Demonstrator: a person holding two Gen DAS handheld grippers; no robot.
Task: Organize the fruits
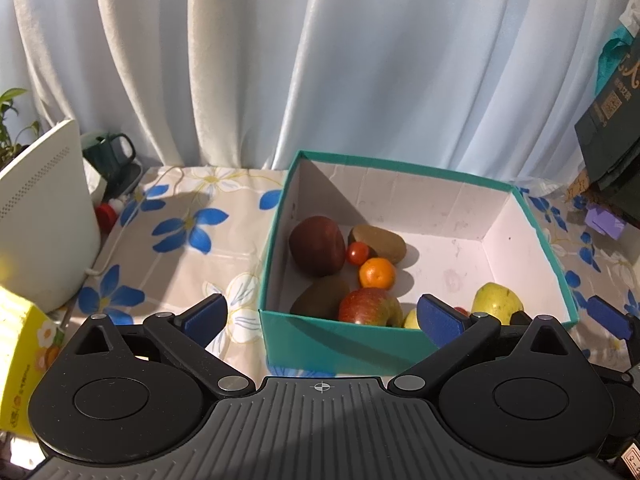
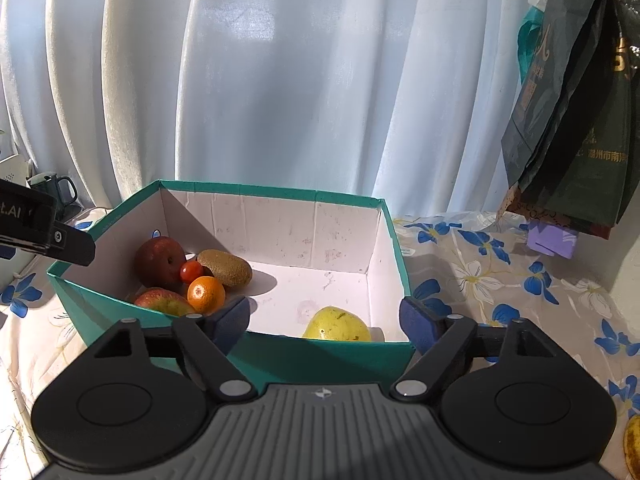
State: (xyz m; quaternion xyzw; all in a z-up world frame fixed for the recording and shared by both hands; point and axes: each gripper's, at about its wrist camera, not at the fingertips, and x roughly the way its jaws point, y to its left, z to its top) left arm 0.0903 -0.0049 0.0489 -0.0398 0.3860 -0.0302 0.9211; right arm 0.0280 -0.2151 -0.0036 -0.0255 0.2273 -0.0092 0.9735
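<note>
A teal box (image 1: 344,340) with a white inside stands on the flowered tablecloth. At its left end lie a dark red apple (image 1: 318,246), two kiwis (image 1: 378,242), a cherry tomato (image 1: 357,253), a tangerine (image 1: 377,273) and a red-green apple (image 1: 370,306). A yellow-green pear (image 2: 338,326) rests alone by the near wall, toward the right end. My left gripper (image 1: 323,318) hangs open over the box's near left corner, holding nothing. My right gripper (image 2: 324,320) is open just above the near wall. The pear lies beyond, clear of its pads (image 2: 416,318).
A white appliance (image 1: 44,216), a green mug (image 1: 110,152) and a yellow carton (image 1: 20,360) crowd the table's left side. Dark green bags (image 2: 572,120) and a purple block (image 2: 552,242) sit at the back right. Another yellow fruit (image 2: 632,444) lies on the cloth near right. Curtains hang behind.
</note>
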